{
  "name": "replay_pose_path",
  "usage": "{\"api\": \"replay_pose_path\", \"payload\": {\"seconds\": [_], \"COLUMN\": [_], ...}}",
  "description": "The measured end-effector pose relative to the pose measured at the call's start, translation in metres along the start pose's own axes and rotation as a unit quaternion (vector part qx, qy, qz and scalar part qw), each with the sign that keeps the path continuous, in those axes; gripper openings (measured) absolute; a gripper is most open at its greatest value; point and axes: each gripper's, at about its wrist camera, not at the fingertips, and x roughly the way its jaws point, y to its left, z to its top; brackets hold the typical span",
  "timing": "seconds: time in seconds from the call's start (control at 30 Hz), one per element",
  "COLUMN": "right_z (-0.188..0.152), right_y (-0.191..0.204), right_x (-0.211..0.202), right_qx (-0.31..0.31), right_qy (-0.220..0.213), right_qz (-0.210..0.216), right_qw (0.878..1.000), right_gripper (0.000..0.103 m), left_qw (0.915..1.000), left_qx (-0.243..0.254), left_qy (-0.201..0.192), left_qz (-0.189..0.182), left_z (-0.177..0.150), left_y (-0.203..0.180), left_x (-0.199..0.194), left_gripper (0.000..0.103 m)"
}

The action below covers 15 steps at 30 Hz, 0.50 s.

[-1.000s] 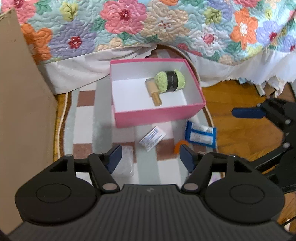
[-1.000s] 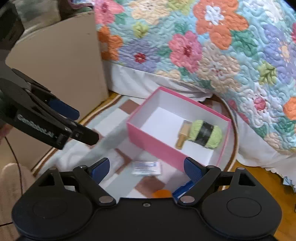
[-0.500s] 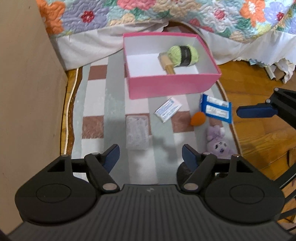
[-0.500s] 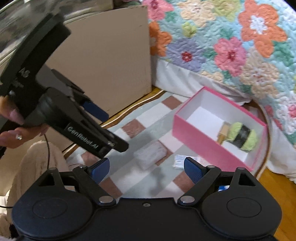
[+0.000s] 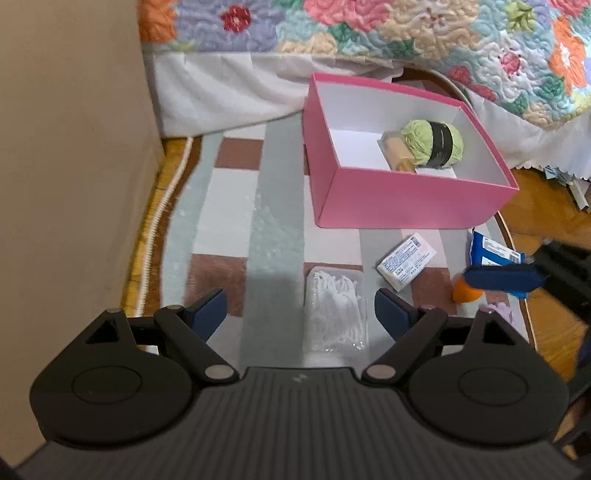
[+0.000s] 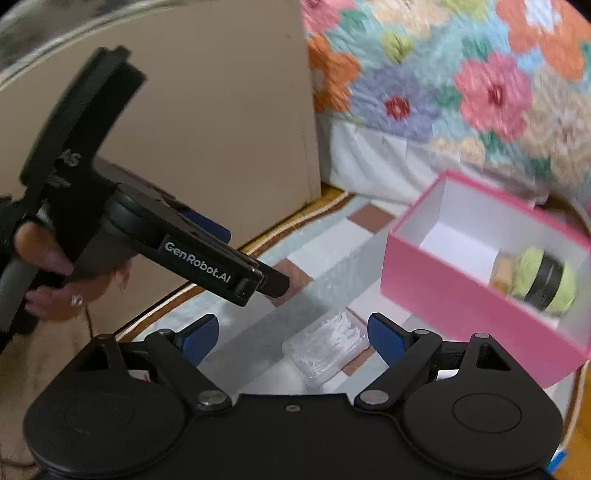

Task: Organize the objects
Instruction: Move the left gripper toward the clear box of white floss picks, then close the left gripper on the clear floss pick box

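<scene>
A pink box [image 5: 406, 206] stands on the checked rug and holds a green yarn ball [image 5: 434, 142] and a small wooden piece [image 5: 395, 151]; the box shows in the right wrist view [image 6: 461, 295] too. A clear case of white floss picks [image 5: 336, 310] lies on the rug between the fingers of my open, empty left gripper [image 5: 299, 312]. It also lies between the fingers of my open, empty right gripper [image 6: 291, 332], as the clear case [image 6: 325, 350] in the right wrist view. A white packet [image 5: 406, 260], a blue packet [image 5: 491, 251] and an orange item [image 5: 465, 291] lie in front of the box.
A tall cardboard panel [image 5: 66, 147] stands on the left. A bed with a floral quilt [image 5: 369, 29] and white skirt runs behind the box. Wooden floor [image 5: 546, 214] lies right of the rug. A purple plush [image 5: 498, 308] sits at the rug's right edge.
Both grippers have swung left and lowered toward the clear floss-pick case, which now sits between each one's fingers. The right view has turned away from the box.
</scene>
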Motion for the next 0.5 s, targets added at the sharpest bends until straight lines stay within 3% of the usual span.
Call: {"api": "replay_pose_path", "payload": {"seconds": [0.17,0.37,0.5], "right_z": [-0.013,-0.036,-0.043], "right_y": [-0.019,-0.036,-0.034], "right_x": [0.049,0.108,0.115], "right_qx": [0.046,0.126,0.144], "right_qy": [0.04,0.12,0.115], "right_qz": [0.023,0.045,0.026], "right_qw": [0.998,0.984,0.983], "right_gripper": [0.09,0.09,0.09], "left_qw": [0.9998,0.9955,0.9951], "left_qx": [-0.012,-0.077,-0.083], "left_qy": [0.016,0.043,0.037], "left_qz": [-0.006,-0.035,-0.04], "left_z": [-0.003,-0.013,-0.019], "left_y": [0.0,0.015,0.022], "left_x": [0.039,0.071,0.074], "left_gripper": [0.084,0.076,0.069]}}
